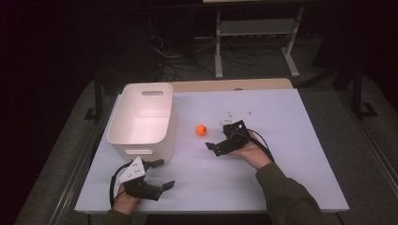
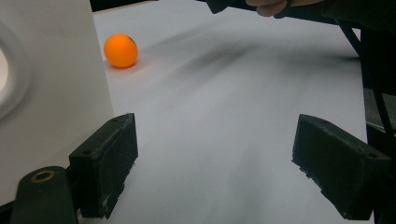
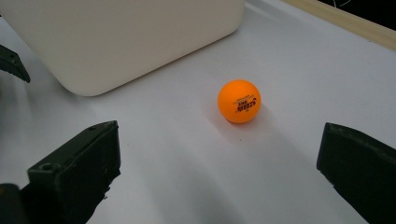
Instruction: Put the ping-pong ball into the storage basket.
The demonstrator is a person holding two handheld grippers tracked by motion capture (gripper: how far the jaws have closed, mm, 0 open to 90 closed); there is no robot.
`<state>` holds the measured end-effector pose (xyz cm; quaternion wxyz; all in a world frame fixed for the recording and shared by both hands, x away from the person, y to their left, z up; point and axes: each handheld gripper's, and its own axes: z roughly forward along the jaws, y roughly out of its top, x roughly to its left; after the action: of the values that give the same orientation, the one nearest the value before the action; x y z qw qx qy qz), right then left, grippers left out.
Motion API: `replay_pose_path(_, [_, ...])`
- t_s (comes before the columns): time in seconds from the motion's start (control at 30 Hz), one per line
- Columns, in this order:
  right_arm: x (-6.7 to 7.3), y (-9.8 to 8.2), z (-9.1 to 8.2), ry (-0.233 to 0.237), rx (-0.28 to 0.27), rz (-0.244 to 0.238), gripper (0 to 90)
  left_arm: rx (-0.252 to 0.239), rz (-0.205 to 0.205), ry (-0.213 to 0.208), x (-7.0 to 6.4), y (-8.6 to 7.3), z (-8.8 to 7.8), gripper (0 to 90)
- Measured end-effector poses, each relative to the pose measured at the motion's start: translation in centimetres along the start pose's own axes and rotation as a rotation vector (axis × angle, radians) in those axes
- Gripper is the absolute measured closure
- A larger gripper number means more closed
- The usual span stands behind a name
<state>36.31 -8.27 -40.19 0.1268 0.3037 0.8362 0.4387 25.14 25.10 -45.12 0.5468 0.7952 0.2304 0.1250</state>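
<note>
An orange ball (image 1: pixel 201 130) with dark print lies on the white table top (image 1: pixel 281 154), just right of a white plastic bin (image 1: pixel 143 117). My right gripper (image 1: pixel 216 136) is open and points left at the ball, a short way off it. In the right gripper view the ball (image 3: pixel 238 101) lies ahead between the spread jaws of the right gripper (image 3: pixel 219 163). My left gripper (image 1: pixel 165 173) is open near the table's front edge, below the bin's near corner. From the left gripper (image 2: pixel 215 154), the ball (image 2: pixel 121 50) shows farther off beside the bin wall (image 2: pixel 51 84).
The bin (image 3: pixel 121 37) looks empty and has handle cut-outs. A wooden strip (image 1: pixel 234 85) runs along the table's back edge. Beyond it are a white metal stand (image 1: pixel 256 37) and cables on a dark floor.
</note>
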Motion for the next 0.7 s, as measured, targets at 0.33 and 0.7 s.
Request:
replay_pose_path(0.33, [0.0, 0.5, 0.4, 0.002, -0.004, -0.005, 0.0, 0.001, 0.0, 0.0, 0.0, 0.0, 0.0, 14.0])
replay_pose_path(0.7, [-0.1, 1.1, 1.0, 0.004, -0.004, -0.004, 0.0, 0.001, 0.0, -0.001, 0.0, 0.0, 0.0, 14.0])
